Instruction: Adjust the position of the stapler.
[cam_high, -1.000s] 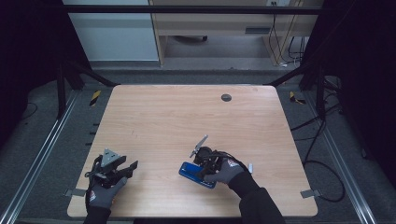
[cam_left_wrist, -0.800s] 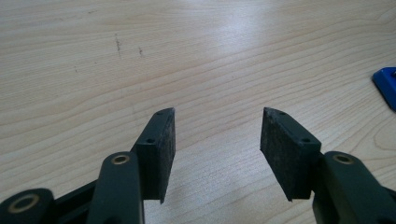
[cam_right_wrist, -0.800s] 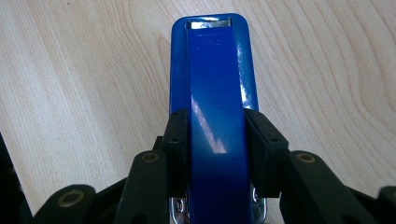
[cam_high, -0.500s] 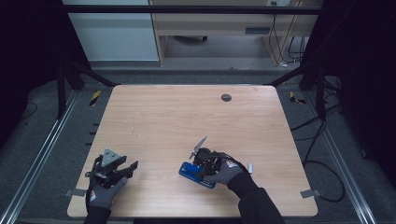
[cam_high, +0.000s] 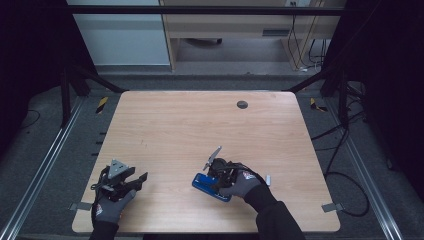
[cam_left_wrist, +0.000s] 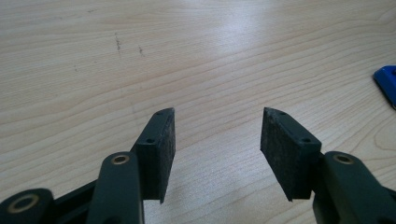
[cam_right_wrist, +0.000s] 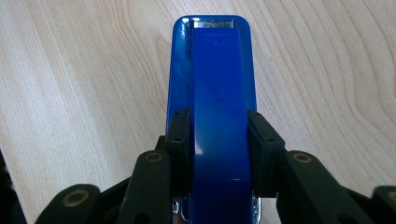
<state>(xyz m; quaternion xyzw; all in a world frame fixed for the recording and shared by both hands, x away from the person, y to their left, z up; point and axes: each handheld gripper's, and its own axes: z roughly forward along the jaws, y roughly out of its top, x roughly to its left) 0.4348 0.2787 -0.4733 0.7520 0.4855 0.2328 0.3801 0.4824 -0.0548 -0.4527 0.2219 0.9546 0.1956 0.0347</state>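
stapler (cam_right_wrist: 219, 88) sits on the surface (cam_high: 200, 130) near right; right gripper (cam_right_wrist: 219, 140) has just been closing, now clamped on it. lift still left. left gripper (cam_left_wrist: 217, 140) released, idle.

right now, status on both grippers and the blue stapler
Right gripper jaws just closing, pads against the blue stapler flat on the table. Left gripper open, empty, over bare wood. Nothing in the way.

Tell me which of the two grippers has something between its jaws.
The right gripper: its jaws, just closing, flank the blue stapler on both sides. The left gripper stands open over bare table.
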